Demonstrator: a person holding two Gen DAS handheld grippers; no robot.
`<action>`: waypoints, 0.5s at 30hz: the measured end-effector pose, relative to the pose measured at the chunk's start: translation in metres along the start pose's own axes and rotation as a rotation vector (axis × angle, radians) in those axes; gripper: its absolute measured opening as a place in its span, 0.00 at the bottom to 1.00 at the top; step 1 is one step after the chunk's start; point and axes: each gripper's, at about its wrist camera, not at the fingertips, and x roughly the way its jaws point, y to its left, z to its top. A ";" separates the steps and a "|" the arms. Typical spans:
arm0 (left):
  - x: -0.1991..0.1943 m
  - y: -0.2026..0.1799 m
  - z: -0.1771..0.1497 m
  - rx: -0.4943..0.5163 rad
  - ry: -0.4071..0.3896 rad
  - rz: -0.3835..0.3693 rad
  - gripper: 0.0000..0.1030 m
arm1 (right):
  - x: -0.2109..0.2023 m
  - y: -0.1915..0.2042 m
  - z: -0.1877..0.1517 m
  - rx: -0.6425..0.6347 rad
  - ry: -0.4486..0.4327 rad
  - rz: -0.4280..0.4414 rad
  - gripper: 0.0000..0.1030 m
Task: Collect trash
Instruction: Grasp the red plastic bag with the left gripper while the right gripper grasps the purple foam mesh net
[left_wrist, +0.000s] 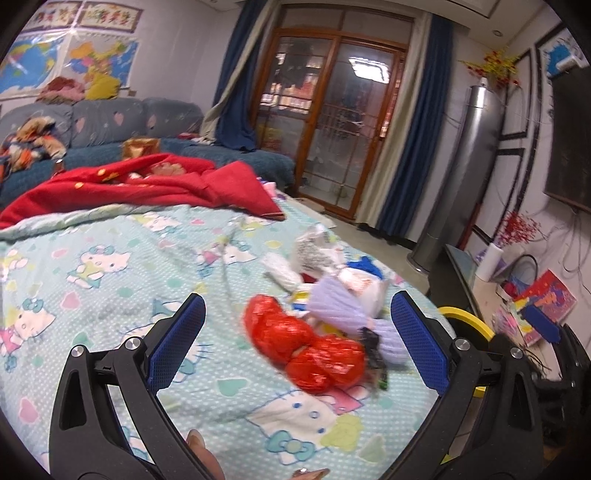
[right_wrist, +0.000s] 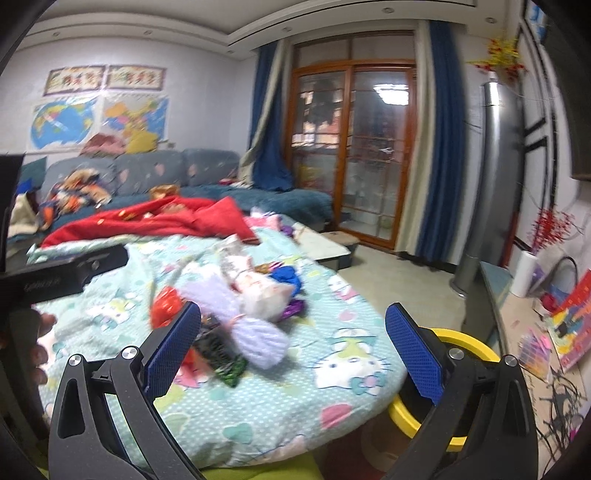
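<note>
Looking along the left wrist view, the left tongs (left_wrist: 297, 343) hang spread wide above the bed (left_wrist: 110, 288), pinching nothing, with the trash pile lying between and just past the two blue pads (left_wrist: 177, 343). Nearest the tongs lies a crumpled red plastic bag (left_wrist: 306, 347), touching a lavender wrapper (left_wrist: 343, 306) behind it and a small dark wrapper (left_wrist: 375, 354) at its right end. Farther back in the same heap sit white crumpled bags (left_wrist: 317, 254) and a blue scrap (left_wrist: 365, 266), all toward the right edge of the bed. A red blanket (left_wrist: 147, 184) is bunched across the far end of the bed, and a yellow-rimmed bin (left_wrist: 469, 321) shows just beyond the right edge, partly hidden by the right finger. Turning to the right wrist view, the right tongs (right_wrist: 293, 349) are likewise spread apart and hold nothing, hovering over the near right corner of the bed (right_wrist: 332, 369). The lavender wrapper (right_wrist: 258, 336) and the dark wrapper (right_wrist: 221, 354) lie just beside the left pad (right_wrist: 173, 350), with the red plastic bag (right_wrist: 166, 306) partly hidden behind that pad. The white bags (right_wrist: 258, 288) and blue scrap (right_wrist: 286, 277) sit beyond them. The yellow-rimmed bin (right_wrist: 469, 343) stands on the floor just off the bed's near right corner, behind the right finger.
</note>
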 end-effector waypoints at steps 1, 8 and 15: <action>0.002 0.004 0.000 -0.007 0.003 0.009 0.90 | 0.005 0.004 0.000 -0.011 0.015 0.014 0.94; 0.020 0.038 -0.002 -0.069 0.065 0.072 0.90 | 0.043 0.010 -0.002 -0.005 0.120 0.074 0.94; 0.041 0.063 -0.009 -0.182 0.131 0.019 0.90 | 0.086 -0.011 -0.009 0.061 0.240 0.095 0.94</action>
